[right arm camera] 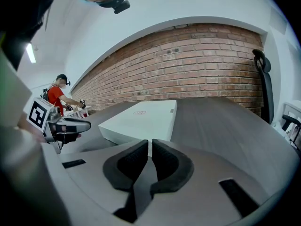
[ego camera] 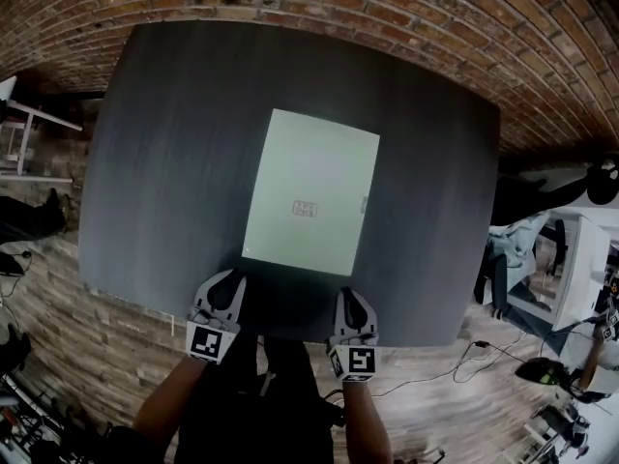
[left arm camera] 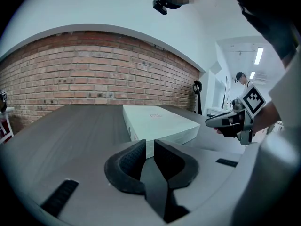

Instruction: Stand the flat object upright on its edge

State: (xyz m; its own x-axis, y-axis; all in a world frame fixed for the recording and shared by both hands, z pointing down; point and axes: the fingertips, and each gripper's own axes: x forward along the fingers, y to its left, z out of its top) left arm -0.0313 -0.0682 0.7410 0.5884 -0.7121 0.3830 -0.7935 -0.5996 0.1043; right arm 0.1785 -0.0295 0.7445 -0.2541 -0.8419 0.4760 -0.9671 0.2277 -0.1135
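A flat white box [ego camera: 309,191] lies face up on the dark table [ego camera: 174,162], with a small red mark on its lid. It also shows in the left gripper view [left arm camera: 157,124] and the right gripper view [right arm camera: 141,119]. My left gripper [ego camera: 230,280] is shut and empty, just short of the box's near left corner. My right gripper [ego camera: 350,298] is shut and empty too, close to the near right corner. Neither touches the box. Each gripper is visible from the other's camera: the right gripper [left arm camera: 221,122] and the left gripper [right arm camera: 77,125].
A brick wall [ego camera: 387,8] runs behind the table's far edge. The table's near edge [ego camera: 290,332] lies under my grippers. An office chair [right arm camera: 262,74] stands at the right, and a person in red [right arm camera: 56,95] works at a far bench.
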